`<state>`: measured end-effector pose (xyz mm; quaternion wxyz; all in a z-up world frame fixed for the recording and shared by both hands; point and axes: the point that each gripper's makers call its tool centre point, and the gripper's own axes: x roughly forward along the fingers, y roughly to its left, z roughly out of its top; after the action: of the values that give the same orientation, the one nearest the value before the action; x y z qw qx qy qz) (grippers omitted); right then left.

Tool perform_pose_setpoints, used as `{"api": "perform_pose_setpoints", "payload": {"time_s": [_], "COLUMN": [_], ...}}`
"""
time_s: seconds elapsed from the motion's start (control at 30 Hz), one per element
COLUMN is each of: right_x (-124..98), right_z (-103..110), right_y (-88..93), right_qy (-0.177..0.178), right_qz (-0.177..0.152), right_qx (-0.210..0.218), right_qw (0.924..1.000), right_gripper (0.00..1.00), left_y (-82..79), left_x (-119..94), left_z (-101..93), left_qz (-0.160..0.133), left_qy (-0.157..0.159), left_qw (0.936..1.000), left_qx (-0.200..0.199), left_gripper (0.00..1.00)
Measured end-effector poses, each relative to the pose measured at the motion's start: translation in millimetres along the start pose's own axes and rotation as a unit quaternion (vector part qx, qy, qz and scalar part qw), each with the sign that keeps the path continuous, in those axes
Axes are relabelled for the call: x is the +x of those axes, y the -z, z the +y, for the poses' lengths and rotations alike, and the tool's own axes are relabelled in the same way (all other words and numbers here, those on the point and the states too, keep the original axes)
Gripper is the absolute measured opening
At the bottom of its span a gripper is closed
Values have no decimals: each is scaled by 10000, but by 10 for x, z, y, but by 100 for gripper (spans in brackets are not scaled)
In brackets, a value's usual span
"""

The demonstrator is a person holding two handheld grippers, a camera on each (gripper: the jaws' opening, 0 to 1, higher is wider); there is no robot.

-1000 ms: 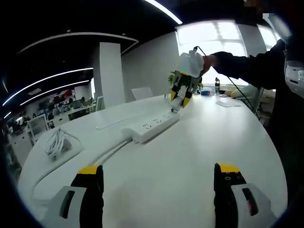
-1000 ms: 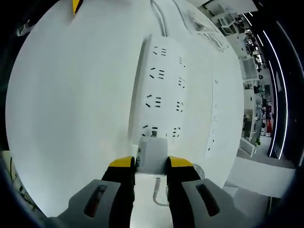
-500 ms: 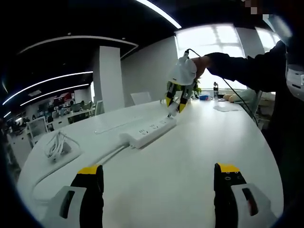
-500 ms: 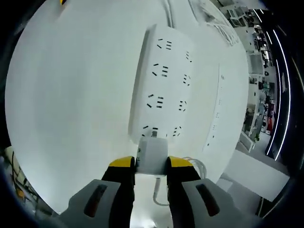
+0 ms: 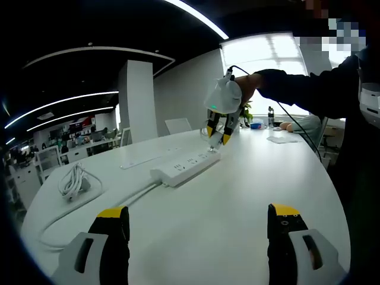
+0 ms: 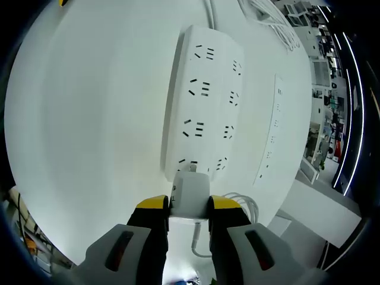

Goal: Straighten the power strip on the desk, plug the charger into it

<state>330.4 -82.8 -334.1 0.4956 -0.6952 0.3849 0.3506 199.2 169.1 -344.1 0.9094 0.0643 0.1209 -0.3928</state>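
Right gripper holds the white charger between its two yellow-tipped jaws, which are closed on the sides of it. In the right gripper view the charger is just over the near end of the white power strip, at the last pair of sockets; I cannot tell if the pins are already inside. The strip lies flat on the white desk, and its cable goes away from the far end. A second, thinner white strip lies beside it, apart from it.

In the left gripper view the left gripper is wide open with nothing between the jaws, above the near edge of the desk. Farther on the desk the power strip is seen, with the right gripper over its far end, held by a person's hand. A coiled white cable lies near the left edge of the desk.
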Motion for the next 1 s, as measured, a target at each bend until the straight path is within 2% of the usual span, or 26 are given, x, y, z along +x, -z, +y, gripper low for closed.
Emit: {"api": "perform_pose_setpoints", "payload": {"time_s": [0.53,0.57,0.67,0.77,1.0], "right_x": [25,18,30,34,4], "right_z": [-19,-18,-22,-25,-17], "right_y": [33,57,54,43,-95], "right_qy": [-79,-49,0,2,13], "right_qz": [550,727,1022,1197,1119], "right_qx": [-108,19,-54,-54,-78], "right_qw": [9984,9973,9947,9928,9937], "right_gripper": [25,25,25,25,24], "left_y": [-29,-30,-35,-37,-38], "left_x": [-81,-91,-110,-113,-120], "left_z": [-53,-54,-50,-50,-43], "left_qz": [-138,-151,-188,-212,-271], "left_qy": [4,-3,-21,-24,-24], "left_qw": [9999,9999,9998,9997,9996], "left_qx": [-36,-42,-64,-76,-108], "left_gripper": [99,99,99,99,99]}}
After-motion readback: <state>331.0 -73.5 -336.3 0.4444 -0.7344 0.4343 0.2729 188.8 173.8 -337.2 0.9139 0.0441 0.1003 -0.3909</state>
